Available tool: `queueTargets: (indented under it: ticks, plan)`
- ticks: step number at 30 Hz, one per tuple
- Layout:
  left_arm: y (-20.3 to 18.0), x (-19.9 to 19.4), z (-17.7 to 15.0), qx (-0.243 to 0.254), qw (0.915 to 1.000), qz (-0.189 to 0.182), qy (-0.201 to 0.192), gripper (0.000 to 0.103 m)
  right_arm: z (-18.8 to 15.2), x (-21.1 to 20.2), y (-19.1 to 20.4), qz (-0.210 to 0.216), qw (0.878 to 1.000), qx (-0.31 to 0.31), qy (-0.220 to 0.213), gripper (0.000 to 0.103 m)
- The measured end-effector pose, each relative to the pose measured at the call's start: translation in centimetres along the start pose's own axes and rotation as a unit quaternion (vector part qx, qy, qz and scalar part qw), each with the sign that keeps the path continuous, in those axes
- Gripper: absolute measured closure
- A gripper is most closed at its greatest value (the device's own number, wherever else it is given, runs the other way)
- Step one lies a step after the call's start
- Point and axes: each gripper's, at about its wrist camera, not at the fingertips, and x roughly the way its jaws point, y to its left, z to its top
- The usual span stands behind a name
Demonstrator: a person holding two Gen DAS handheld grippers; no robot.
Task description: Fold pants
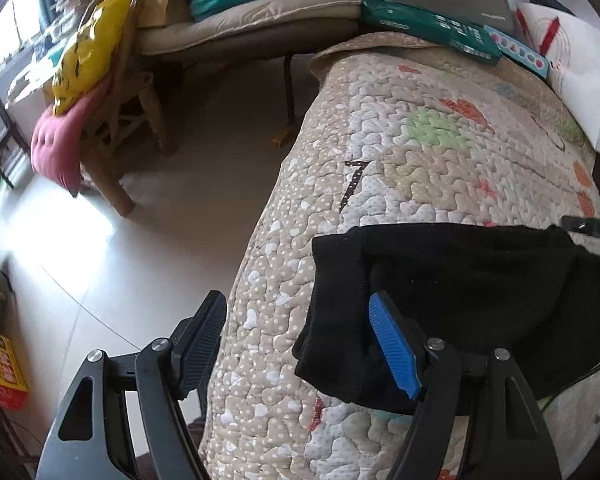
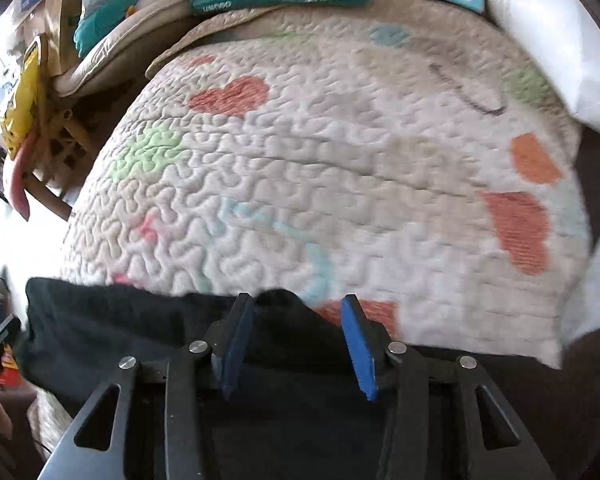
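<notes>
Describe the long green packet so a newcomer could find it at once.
Start from the quilted cover with hearts, where the black pants lie near the grippers. Follow the quilt to its far edge. The green packet lies there flat, with white print, darker and longer than the light blue box next to it.

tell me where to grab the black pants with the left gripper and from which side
Take the black pants at the folded corner by the quilt edge, coming down from above. That edge is thick and hangs over the side, so one of the fingers can slip under it.
</notes>
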Motion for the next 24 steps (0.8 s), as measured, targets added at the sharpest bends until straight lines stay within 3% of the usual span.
queueTargets:
  ticks: [1,3,5,8,12,16,20,22,23,24]
  plan:
    - [0.2,0.1,0.0,-0.006,1.0000,-0.005,0.004,0.030,0.1,0.6,0.2,0.006,1.000,0.000,0.005,0.059]
    - [0.4,0.3,0.1,-0.016,0.9997,-0.015,0.011,0.030,-0.2,1.9,1.0,0.000,1.000,-0.010,0.028,0.088]
    - [0.5,0.3,0.0,-0.019,0.9995,-0.022,0.014,0.030,-0.4,3.0,1.6,-0.012,0.999,-0.025,0.044,0.089]
    - [0.3,0.2,0.1,-0.018,0.9995,-0.024,0.012,0.030,0.0,2.7,1.5,-0.017,0.999,-0.018,0.029,0.098]
    - [0.2,0.3,0.1,-0.019,0.9994,-0.023,0.014,0.030,2.1,2.9,1.1,-0.027,1.000,0.003,0.014,0.103]
    - [0.6,0.6,0.2,-0.026,0.9993,-0.020,0.020,0.030,3.9,4.0,1.3,-0.068,0.998,-0.006,0.006,0.103]
    - [1.1,0.7,0.2,-0.036,0.9988,-0.024,0.022,0.030,4.2,3.0,1.0,-0.048,0.999,-0.013,0.001,0.100]
    - [1.2,0.7,0.2,-0.038,0.9987,-0.026,0.023,0.030,3.5,2.7,1.2,-0.035,0.999,-0.021,0.020,0.081]
    - [1.1,0.7,0.2,-0.038,0.9986,-0.027,0.023,0.030,2.8,2.4,1.2,-0.032,0.999,-0.027,0.029,0.039]
    - [1.0,0.7,0.2,-0.038,0.9986,-0.028,0.023,0.030,2.1,2.1,1.3,-0.029,0.999,-0.032,0.030,0.016]
